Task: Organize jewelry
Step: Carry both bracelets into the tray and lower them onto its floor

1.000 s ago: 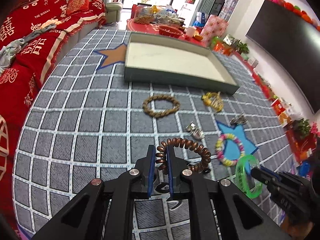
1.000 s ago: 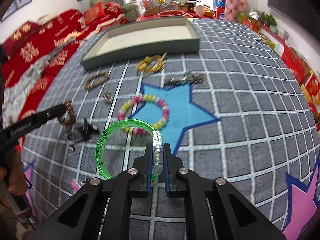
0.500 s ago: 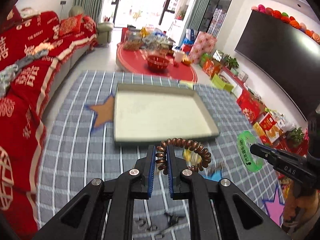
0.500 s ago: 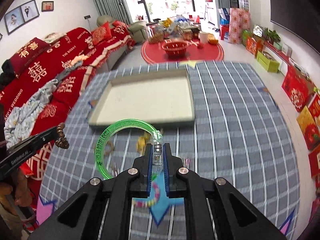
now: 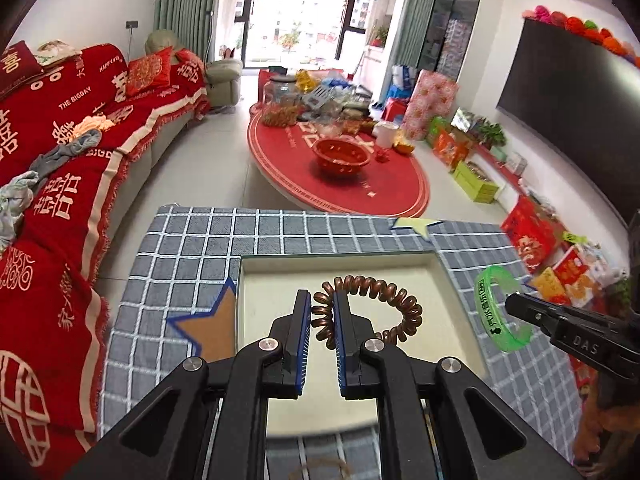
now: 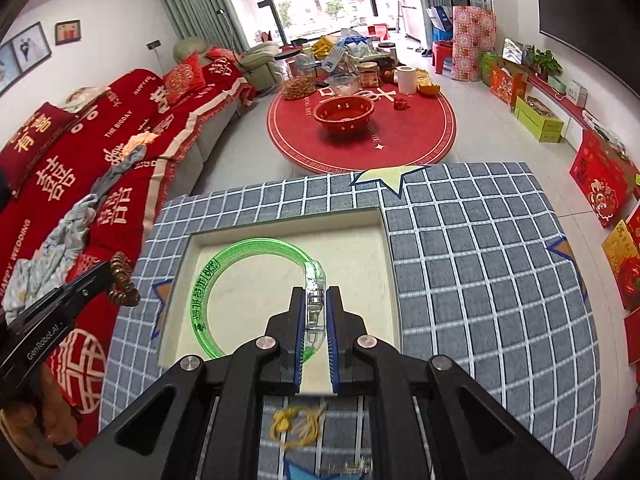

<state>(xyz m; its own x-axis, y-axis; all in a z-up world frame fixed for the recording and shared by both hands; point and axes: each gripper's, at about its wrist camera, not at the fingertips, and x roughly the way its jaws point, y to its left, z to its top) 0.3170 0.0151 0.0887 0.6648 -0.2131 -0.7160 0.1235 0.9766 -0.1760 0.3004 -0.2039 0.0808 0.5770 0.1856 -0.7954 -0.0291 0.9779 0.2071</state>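
Overhead, both jaws clamped, coil bracelet (image 5: 370, 310) and green bangle (image 6: 256, 292) above tray (image 6: 386, 264) rim.

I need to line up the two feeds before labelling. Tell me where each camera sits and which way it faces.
Left wrist: on the left hand-held gripper, looking down its fingers, shut on the brown coil bracelet, at the tray; the right hand-held gripper enters at right.
Right wrist: on the right hand-held gripper, shut on the green bangle, above the same tray; left hand-held gripper at left.
Shared: tray, checked cloth, red round table.
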